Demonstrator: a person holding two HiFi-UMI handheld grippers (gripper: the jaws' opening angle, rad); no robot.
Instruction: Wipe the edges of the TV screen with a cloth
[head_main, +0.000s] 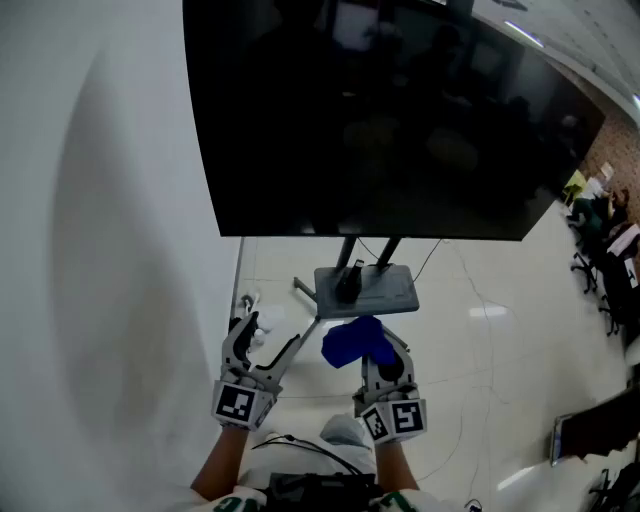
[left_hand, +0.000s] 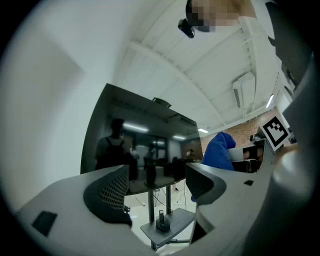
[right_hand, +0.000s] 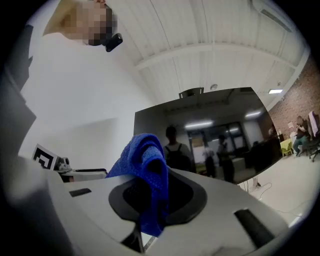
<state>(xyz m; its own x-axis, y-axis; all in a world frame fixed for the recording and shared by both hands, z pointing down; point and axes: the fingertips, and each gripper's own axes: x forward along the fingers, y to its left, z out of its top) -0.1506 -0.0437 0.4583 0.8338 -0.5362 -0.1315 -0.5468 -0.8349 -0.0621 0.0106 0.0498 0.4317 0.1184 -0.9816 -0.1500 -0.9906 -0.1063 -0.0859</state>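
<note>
- Pinching the blue cloth (right_hand: 145, 160) between its pressed-together jaws, the right gripper (right_hand: 157, 196) holds it low, below the TV screen (head_main: 380, 120) and well short of any edge.
- Left gripper (left_hand: 152, 187) has its jaws spread with nothing between them; it hangs just beside the right one.
- The cloth looks light, soft and limp (a knitted, towel-like weave), so it probably drapes over the jaws and needs a bunched fold pushed forward to give a wiping pad.
- The grip sits near the cloth's middle, with a hump standing above the jaws, which seems a fair face for the wipe.
- The screen is large, dark and glossy, likely fragile; light pressure along the frame seems wise, not on the panel.
- It stands on a pole stand (head_main: 365, 290) whose grey tray carries a small dark object, so a hard push may rock it.
- A plain white wall (head_main: 100, 200) rises to the left, close to the screen's left edge.
- The pale shiny floor (head_main: 480, 340) carries loose cables, with office chairs (head_main: 600, 270) far to the right.
</note>
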